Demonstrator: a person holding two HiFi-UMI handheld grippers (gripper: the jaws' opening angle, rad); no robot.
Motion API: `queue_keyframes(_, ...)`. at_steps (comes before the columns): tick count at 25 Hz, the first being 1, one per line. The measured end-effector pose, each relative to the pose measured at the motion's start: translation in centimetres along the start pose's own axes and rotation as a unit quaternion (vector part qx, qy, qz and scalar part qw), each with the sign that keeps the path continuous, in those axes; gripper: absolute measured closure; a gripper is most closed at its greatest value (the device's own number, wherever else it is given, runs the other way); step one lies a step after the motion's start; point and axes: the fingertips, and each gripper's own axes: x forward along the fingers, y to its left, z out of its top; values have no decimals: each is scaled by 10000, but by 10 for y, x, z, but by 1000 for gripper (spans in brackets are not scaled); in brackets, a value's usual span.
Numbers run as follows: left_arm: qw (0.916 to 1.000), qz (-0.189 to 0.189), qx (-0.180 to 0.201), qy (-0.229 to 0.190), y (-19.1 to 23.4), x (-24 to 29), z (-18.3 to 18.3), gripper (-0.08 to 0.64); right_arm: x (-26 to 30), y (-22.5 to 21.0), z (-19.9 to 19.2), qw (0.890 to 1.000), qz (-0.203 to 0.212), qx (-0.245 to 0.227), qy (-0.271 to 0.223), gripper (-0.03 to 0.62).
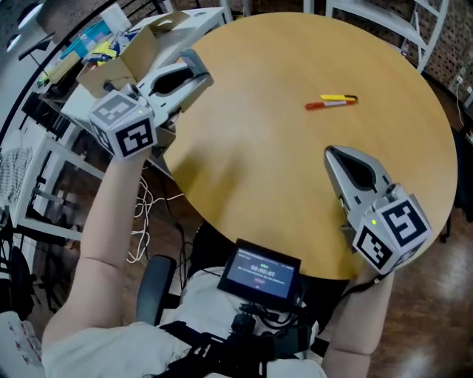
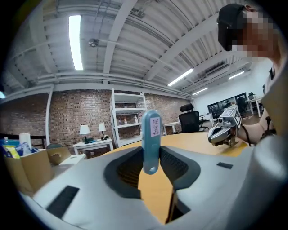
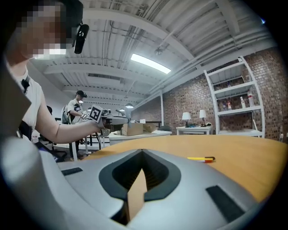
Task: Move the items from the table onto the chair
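My left gripper is shut on a slim light-blue stick with a white label, held upright between the pads. In the head view that gripper hangs over the round wooden table's left rim. A yellow pen and a red pen lie side by side at the table's far right, also seen as the pens in the right gripper view. My right gripper hovers over the near right part of the table, its jaws shut with nothing between them.
An open cardboard box and coloured packets sit on a white side table beyond the left rim. White shelving stands at the far right. A small screen hangs at the person's chest. A black office chair stands farther off.
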Motion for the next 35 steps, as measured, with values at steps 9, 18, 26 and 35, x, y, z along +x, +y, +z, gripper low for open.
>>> queue_keyframes(9, 9882, 1169, 486, 866, 92, -90, -57, 419, 21, 35, 27, 9989, 297, -287, -243, 584)
queue_keyframes(18, 9068, 1965, 1911, 3202, 206, -177, -133, 419, 42, 68, 36, 9964, 631, -454, -344, 584)
queue_keyframes(26, 7971, 1277, 2427, 5380, 279, -213, -227, 419, 41, 66, 35, 9972, 533, -423, -316, 584)
queue_keyframes(35, 7308, 982, 2504, 6273, 302, -215, -244, 372, 26, 46, 34, 9984, 268, -345, -346, 584)
